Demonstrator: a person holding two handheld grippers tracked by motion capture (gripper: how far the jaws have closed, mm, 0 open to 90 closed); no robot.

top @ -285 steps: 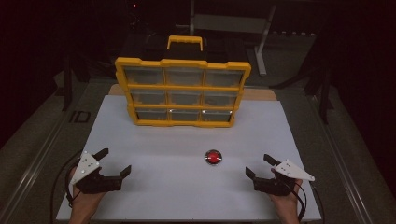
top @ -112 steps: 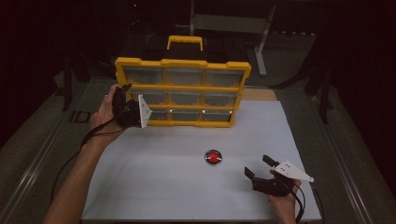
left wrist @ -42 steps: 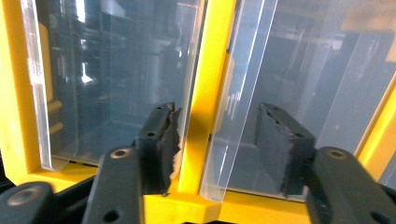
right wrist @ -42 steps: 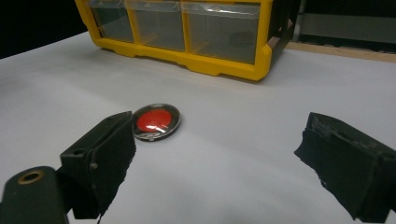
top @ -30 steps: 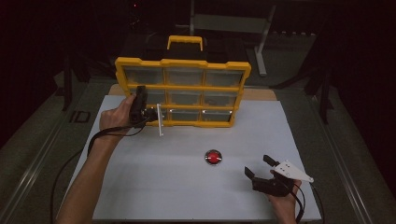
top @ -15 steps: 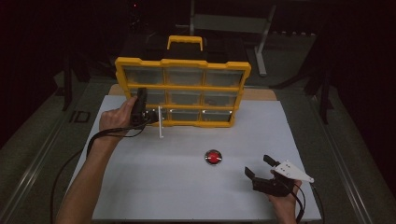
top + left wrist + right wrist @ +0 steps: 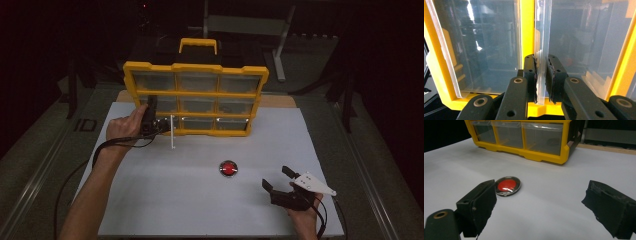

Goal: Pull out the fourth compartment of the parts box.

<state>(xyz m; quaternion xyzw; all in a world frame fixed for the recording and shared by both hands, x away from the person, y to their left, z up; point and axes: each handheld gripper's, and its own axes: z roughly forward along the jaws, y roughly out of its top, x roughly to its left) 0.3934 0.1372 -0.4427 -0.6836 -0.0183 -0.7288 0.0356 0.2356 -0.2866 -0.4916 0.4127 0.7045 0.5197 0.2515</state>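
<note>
A yellow organiser (image 7: 196, 93) with clear drawers stands upright at the back of the white table (image 7: 165, 200). My left gripper (image 7: 159, 122) is turned on its side at the bottom-left drawer. In the left gripper view the jaws have just been closing, and the left gripper (image 7: 541, 60) is shut on that drawer's clear plastic handle (image 7: 541, 35), beside the yellow frame (image 7: 527, 27). A red round disc (image 7: 229, 168) with a metal rim lies on the table. My right gripper (image 7: 280, 183) rests open near the front right, with the disc (image 7: 507, 185) just beyond its left jaw.
The organiser (image 7: 534, 157) has a yellow carry handle (image 7: 198, 43) on top. A wooden board (image 7: 277, 101) shows behind it at the table's back edge. A black cable (image 7: 75, 172) trails from the left gripper off the table's left side.
The left gripper has rolled a little, so its grey plate now shows edge-on as a thin line. The right gripper and the red disc have not moved.
</note>
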